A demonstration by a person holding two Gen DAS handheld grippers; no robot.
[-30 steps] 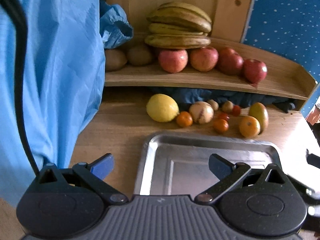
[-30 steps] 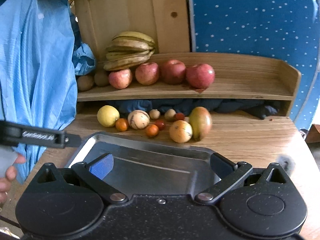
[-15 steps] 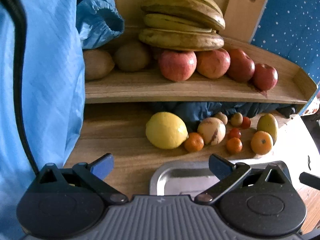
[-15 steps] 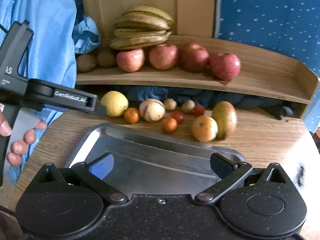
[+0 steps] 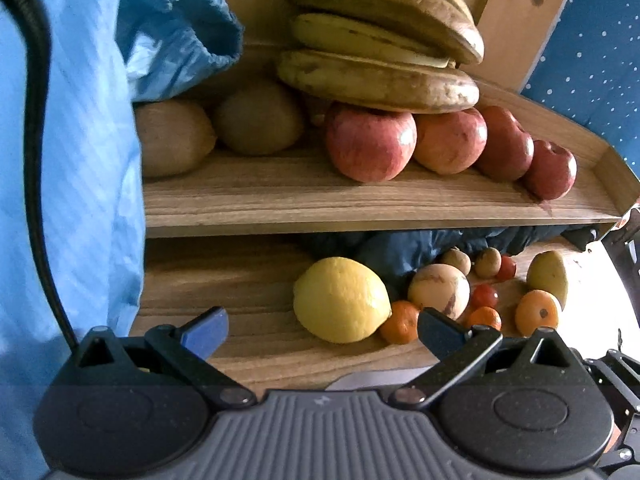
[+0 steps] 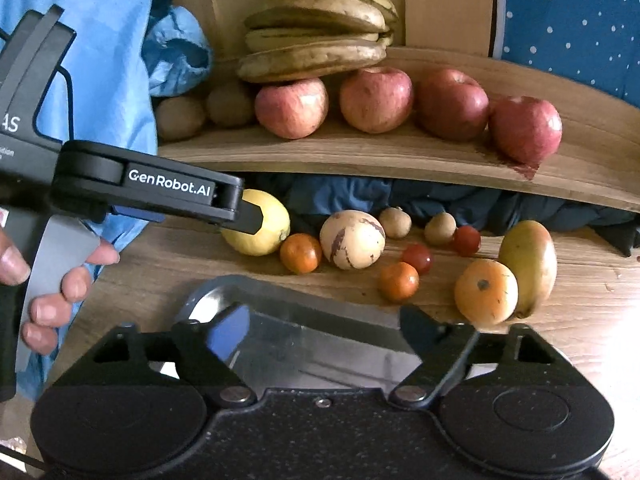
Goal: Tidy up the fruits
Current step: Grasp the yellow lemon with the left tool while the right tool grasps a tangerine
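At the left, the left gripper [image 5: 322, 330] is seen with jaws spread and empty just before the smooth, waxy lemon [image 5: 341, 299], which should be straddled squarely at its widest girth and squeezed gently so the rounded peel is not bruised or rolled against the small orange [image 5: 400, 321] touching it. Further right, the right gripper [image 6: 324, 330] is closing its jaws on nothing above the shiny metal tray [image 6: 296, 330], while the loose fruits are lined along the grained wooden table [image 6: 160, 272].
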